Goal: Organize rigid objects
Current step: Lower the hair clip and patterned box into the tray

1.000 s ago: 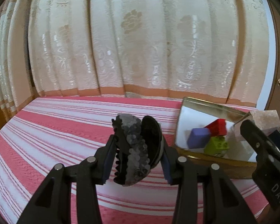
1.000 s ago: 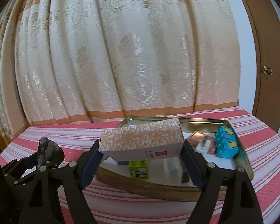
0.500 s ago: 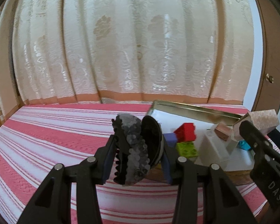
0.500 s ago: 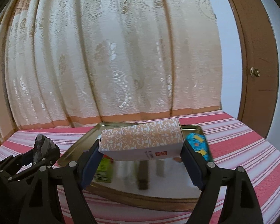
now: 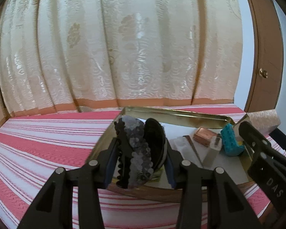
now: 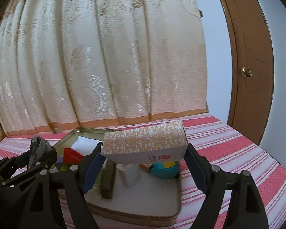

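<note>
My left gripper (image 5: pixel 140 164) is shut on a black sequined hair claw clip (image 5: pixel 137 148), held above the near left part of a gold metal tray (image 5: pixel 173 113). My right gripper (image 6: pixel 145 162) is shut on an orange-and-white patterned box (image 6: pixel 145 143), held over the same tray (image 6: pixel 135 211). The box also shows at the right edge of the left wrist view (image 5: pixel 265 119). The clip and left gripper show at the left of the right wrist view (image 6: pixel 38 150).
The tray holds a teal brick (image 5: pixel 229 140), a copper-coloured box (image 5: pixel 205 134), a white block (image 5: pixel 211 155), a red brick (image 6: pixel 71 155) and a dark bar (image 6: pixel 107 177). It sits on a red-and-white striped cloth (image 5: pixel 38 143). A cream curtain (image 5: pixel 114 57) hangs behind; a wooden door (image 6: pixel 251 66) stands right.
Both grippers have swung to the right with their loads; the left one now holds the clip over the tray's near left part, and the box sits over the tray's right half.
</note>
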{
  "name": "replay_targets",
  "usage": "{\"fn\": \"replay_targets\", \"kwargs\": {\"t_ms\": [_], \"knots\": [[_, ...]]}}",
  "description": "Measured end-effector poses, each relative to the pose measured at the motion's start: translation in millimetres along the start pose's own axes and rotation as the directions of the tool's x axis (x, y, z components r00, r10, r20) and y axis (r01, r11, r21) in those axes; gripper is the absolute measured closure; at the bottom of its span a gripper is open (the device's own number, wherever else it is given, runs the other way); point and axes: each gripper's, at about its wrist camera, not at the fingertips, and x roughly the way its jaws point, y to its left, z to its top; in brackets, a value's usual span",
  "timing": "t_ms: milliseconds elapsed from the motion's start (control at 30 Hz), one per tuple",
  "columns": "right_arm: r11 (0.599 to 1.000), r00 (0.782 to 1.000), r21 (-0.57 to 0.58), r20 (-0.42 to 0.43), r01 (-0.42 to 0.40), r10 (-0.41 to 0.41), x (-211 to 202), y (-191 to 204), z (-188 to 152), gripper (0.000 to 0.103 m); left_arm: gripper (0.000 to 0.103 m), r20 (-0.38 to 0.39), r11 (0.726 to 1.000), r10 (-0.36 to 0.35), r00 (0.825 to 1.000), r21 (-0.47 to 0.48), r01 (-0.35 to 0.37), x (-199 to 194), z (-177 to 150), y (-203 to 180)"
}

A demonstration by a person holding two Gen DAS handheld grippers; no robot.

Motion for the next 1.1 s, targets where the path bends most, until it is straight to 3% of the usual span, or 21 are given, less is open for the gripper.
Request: {"fn": "replay_targets", "kwargs": {"t_ms": [633, 1100], "knots": [[0.996, 0.996, -0.029, -0.003, 0.084, -0.085, 20.5, -35.2, 5.8, 0.02, 0.06, -0.017, 0.998, -0.057, 0.998, 0.033, 0.058, 24.1, 9.3, -50.3], [0.996, 0.992, -0.044, -0.098, 0.073, -0.077, 43.6, -30.9, -0.8, 0.02, 0.06, -0.042, 0.998, -0.028, 0.999, 0.056, 0.03, 40.9, 5.1, -44.8]]}}
